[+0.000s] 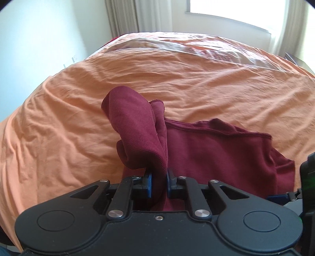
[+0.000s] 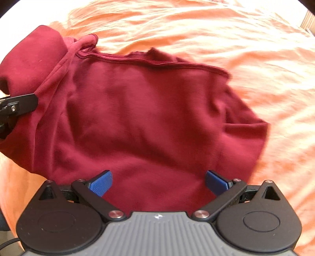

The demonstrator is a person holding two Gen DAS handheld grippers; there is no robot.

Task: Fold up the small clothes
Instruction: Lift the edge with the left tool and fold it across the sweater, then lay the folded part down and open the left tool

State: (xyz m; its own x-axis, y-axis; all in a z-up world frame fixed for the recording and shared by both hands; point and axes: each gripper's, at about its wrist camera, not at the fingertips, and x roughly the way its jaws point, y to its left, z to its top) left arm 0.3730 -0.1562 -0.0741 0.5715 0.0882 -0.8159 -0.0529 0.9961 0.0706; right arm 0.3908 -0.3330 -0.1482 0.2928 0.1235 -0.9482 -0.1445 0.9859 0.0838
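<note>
The dark red garment (image 2: 149, 118) fills the middle of the right wrist view, most of its body spread over the orange bed sheet (image 1: 59, 118), with a stitched edge running across the upper part of the cloth. In the left wrist view one end of it is gathered into a thick bunch that rises from the lower centre of the frame, folded over on itself above the pads.

The left tool (image 1: 159, 183) is clamped on that bunch, its blue pads pressing the fabric from both sides. Held so, that end can probably be carried over the rest of the garment to make a fold, while the weight of the flat part keeps the body in place on the bed.

The right tool (image 2: 158, 183) stands with its pads wide apart at the bottom of its frame, nothing between them, poised over the near part of the cloth; it looks ready to take a second hold or to pin the fabric down.

The sheet is wrinkled and lies over the whole bed. At the top of the left wrist view there are pale curtains (image 1: 122, 15), a bright window (image 1: 236, 7) at the upper right and a plain white wall (image 1: 49, 35) at the upper left.
</note>
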